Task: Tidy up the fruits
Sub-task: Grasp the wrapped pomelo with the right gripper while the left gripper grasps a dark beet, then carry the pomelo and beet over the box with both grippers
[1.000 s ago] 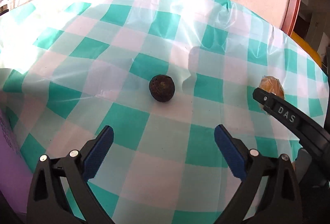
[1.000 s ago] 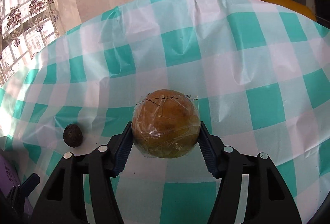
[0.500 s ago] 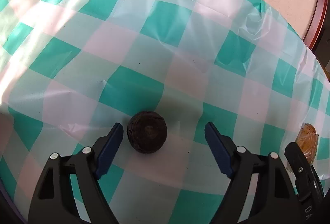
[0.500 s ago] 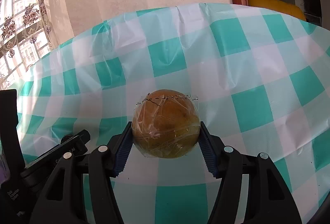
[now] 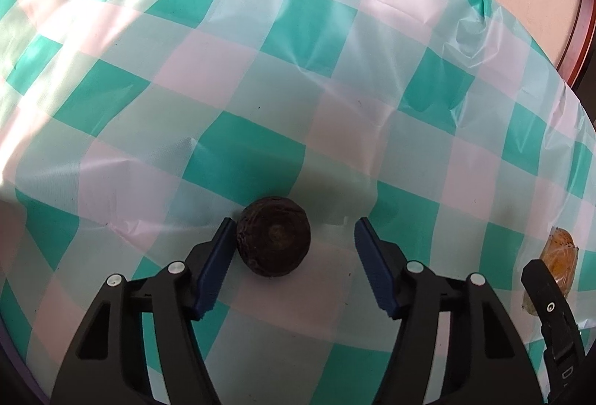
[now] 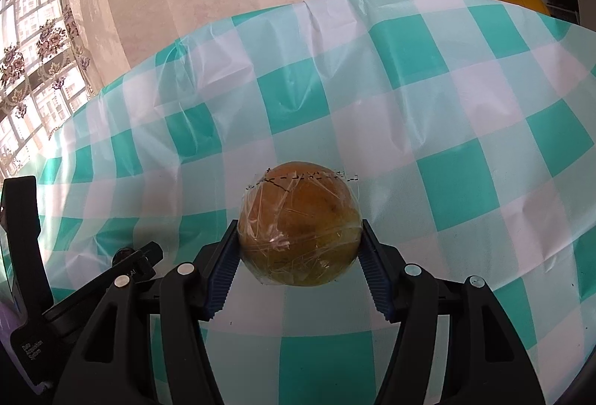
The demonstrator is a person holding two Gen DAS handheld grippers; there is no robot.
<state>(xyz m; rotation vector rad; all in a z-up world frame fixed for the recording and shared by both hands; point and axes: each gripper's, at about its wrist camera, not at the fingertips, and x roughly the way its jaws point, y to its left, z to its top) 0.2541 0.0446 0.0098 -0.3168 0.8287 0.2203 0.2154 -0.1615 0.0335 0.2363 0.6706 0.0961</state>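
Two fruits are sitting in my views. My left gripper (image 5: 294,241) is straddling the dark round fruit (image 5: 273,241) lying on the checked tablecloth (image 5: 260,88); its jaws have just been closing, the left pad is touching the fruit while the right pad is standing clear, so nothing is pinched. My right gripper (image 6: 300,248) is clamping the plastic-wrapped orange fruit (image 6: 300,224) between both pads, above the cloth.
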